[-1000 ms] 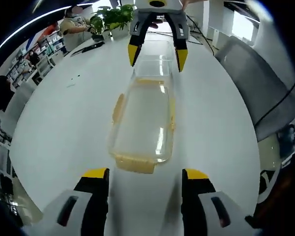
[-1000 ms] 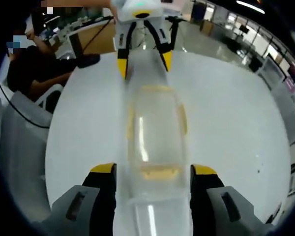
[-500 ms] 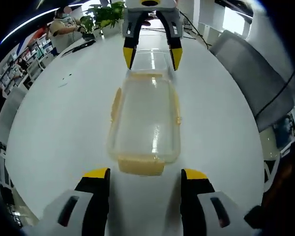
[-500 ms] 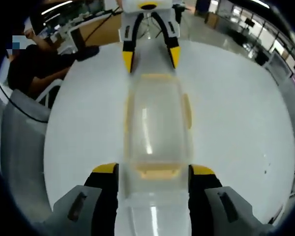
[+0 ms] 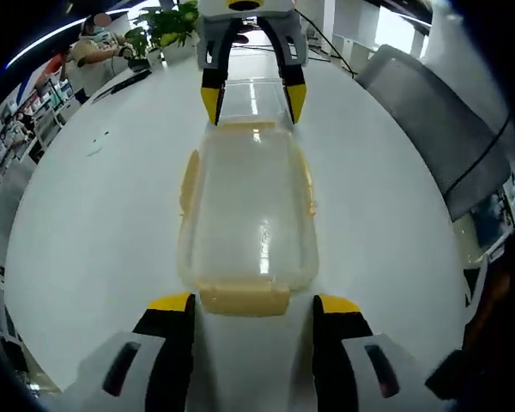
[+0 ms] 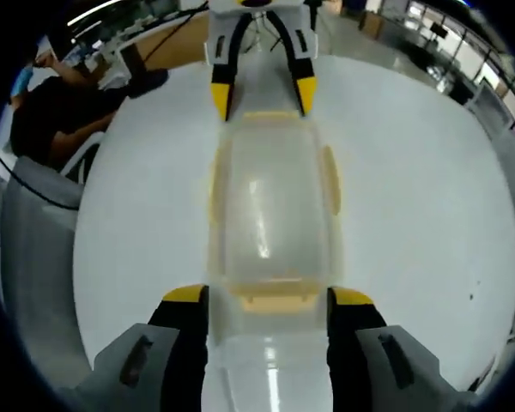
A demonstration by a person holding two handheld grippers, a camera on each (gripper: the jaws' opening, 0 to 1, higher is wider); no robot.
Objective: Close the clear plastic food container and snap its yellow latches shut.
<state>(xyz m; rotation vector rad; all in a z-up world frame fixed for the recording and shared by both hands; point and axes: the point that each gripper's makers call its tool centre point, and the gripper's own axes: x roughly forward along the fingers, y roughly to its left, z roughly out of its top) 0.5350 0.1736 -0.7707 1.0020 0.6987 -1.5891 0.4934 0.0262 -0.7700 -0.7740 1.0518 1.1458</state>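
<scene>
A clear plastic container with yellow latches lies lengthwise on the white table, between the two grippers. My left gripper is open, its jaws flanking the yellow end latch. At the far end my right gripper is open too, and a clear flat piece, apparently the lid, lies between its jaws. In the right gripper view the container runs from the right gripper, at its end latch, to the left gripper. Side latches stick outward.
A grey chair stands by the table's edge, and a potted plant and a person are at the far side. A seated person and another grey chair are beside the table.
Both grippers have closed in on the container's two ends; each end latch now sits right between a gripper's jaws. The container looks unmoved and both grippers stay open.
</scene>
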